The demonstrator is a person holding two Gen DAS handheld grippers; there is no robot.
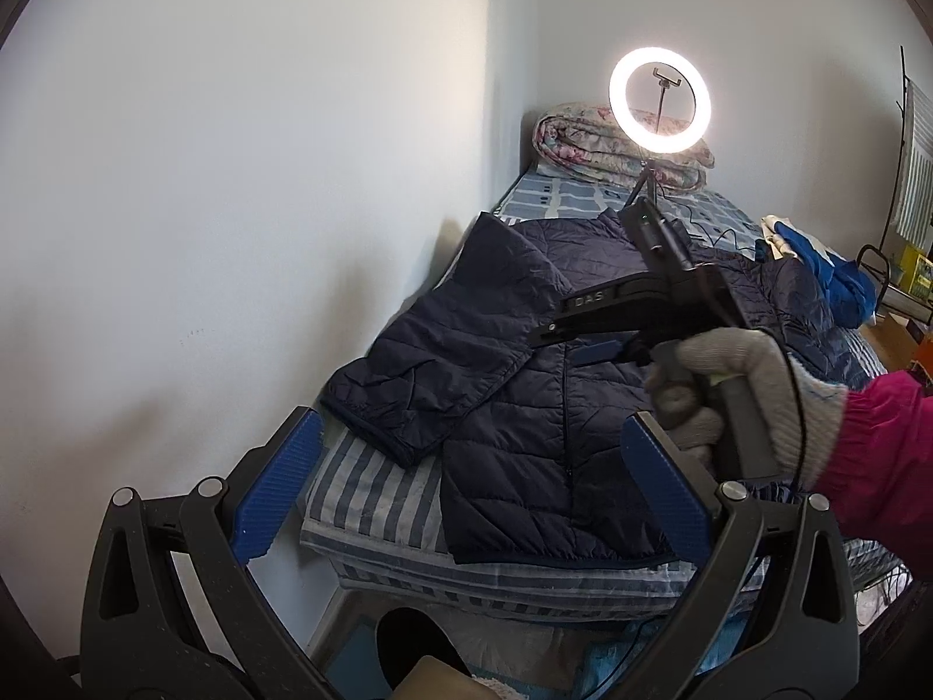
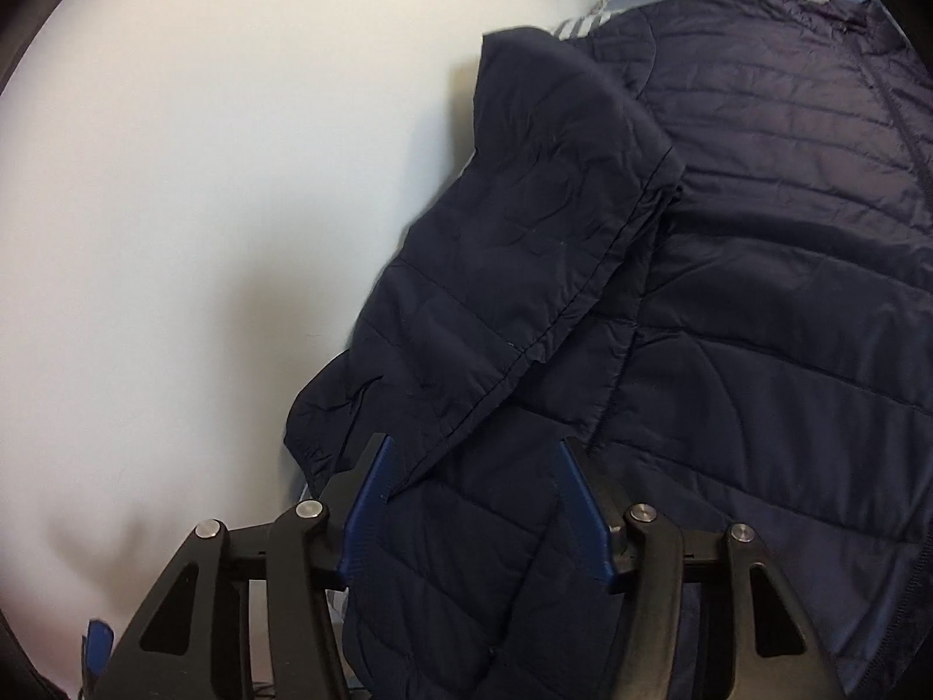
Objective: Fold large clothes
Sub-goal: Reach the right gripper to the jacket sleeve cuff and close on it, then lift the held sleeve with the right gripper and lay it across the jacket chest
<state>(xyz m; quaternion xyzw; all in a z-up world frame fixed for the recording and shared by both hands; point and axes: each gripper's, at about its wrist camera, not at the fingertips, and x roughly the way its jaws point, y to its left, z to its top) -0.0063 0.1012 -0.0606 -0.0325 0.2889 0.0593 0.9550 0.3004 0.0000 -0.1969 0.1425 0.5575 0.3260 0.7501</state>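
On the bed by the white wall, a navy puffer jacket (image 1: 560, 385) lies spread out, front up.

One sleeve (image 1: 443, 344) is folded across the jacket's left side. The right gripper (image 2: 472, 501), held by a grey-gloved hand (image 1: 735, 402) in a pink sleeve (image 1: 874, 455), hangs low over the jacket's near left part; its jaws stand partly apart with quilted fabric between the blue pads (image 2: 367, 513), though I cannot tell whether they press on it. The left gripper (image 1: 466, 478) hovers near the bed's striped near edge (image 1: 373, 490), jaws spread wide, empty. At the far end stand a lit ring light (image 1: 659, 98) and a rolled quilt (image 1: 583, 146).
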